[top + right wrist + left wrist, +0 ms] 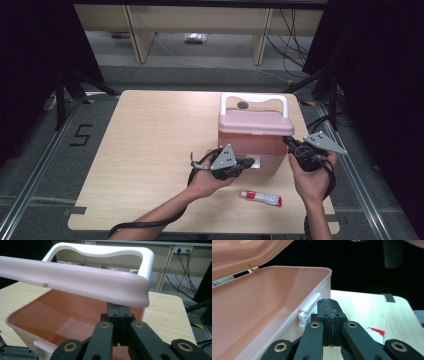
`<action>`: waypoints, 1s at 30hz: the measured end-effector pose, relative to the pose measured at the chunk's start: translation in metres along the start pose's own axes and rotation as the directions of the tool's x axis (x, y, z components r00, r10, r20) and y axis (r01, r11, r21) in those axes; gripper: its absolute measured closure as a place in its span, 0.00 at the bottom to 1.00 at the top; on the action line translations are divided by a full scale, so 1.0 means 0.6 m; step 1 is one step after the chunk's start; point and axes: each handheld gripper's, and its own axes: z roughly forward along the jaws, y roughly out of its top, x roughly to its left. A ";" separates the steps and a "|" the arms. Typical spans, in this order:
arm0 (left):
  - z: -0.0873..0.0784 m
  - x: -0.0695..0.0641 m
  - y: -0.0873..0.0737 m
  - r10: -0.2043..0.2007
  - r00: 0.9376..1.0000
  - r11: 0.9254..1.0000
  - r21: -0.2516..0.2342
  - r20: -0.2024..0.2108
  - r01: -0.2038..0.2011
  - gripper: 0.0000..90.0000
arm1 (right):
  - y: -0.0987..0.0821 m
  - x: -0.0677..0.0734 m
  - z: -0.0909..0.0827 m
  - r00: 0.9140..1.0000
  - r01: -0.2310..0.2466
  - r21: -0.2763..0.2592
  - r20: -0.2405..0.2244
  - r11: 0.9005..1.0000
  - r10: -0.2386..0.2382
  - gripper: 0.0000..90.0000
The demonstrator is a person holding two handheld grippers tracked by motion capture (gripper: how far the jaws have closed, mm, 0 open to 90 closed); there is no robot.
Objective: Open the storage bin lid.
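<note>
A pink plastic box [248, 145] with a white carry handle [254, 96] stands on the right half of the wooden table [150, 135]. Its lid [255, 122] is lifted a little at the front. My right gripper [288, 141] is shut, its tips tucked under the lid's right rim [130, 293]. In the right gripper view the gripper [119, 311] points into the pink box interior [62, 315]. My left gripper [248, 162] is shut and empty at the box's front wall. In the left gripper view the gripper [329, 305] sits just beside the white latch [305, 315].
A small red and white tube [261, 198] lies on the table in front of the box, between my two hands; its end also shows as a tube [375, 333] past the left jaws. Shelving and cables stand beyond the table's far edge.
</note>
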 end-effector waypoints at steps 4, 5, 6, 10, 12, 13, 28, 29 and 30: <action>0.005 -0.002 -0.004 0.008 1.000 1.000 0.000 -0.011 -0.008 0.99 | 0.001 0.000 -0.001 1.000 0.009 -0.002 0.008 1.000 -0.009 1.00; 0.006 -0.001 -0.005 0.015 1.000 1.000 0.000 -0.012 -0.015 0.99 | 0.001 0.001 -0.001 1.000 0.008 -0.003 0.007 1.000 -0.008 1.00; 0.007 -0.001 -0.005 0.017 1.000 1.000 -0.002 -0.014 -0.017 0.99 | 0.001 0.001 -0.001 1.000 0.002 -0.002 0.007 1.000 -0.002 1.00; 0.009 -0.002 -0.005 0.018 1.000 1.000 -0.002 -0.024 -0.018 0.99 | 0.002 -0.001 0.001 1.000 0.023 -0.010 0.002 1.000 -0.023 1.00; 0.010 -0.003 -0.006 0.025 0.999 1.000 0.001 -0.029 -0.025 0.99 | 0.003 0.001 0.001 1.000 0.022 -0.010 0.001 1.000 -0.022 1.00; 0.010 -0.003 -0.006 0.025 0.999 1.000 0.001 -0.029 -0.025 0.99 | 0.003 0.001 0.001 1.000 0.022 -0.010 0.001 1.000 -0.022 1.00; 0.011 -0.003 -0.007 0.024 0.999 1.000 -0.002 -0.029 -0.024 0.99 | 0.012 0.001 0.005 1.000 0.027 -0.038 0.015 0.999 -0.026 1.00; 0.011 -0.004 -0.007 0.025 0.999 1.000 -0.001 -0.030 -0.025 0.99 | 0.013 0.002 0.006 1.000 0.018 -0.041 0.008 0.999 -0.018 1.00; 0.011 -0.004 -0.007 0.024 0.999 1.000 -0.002 -0.031 -0.024 0.99 | 0.015 0.002 0.005 1.000 0.025 -0.029 0.019 0.999 -0.024 1.00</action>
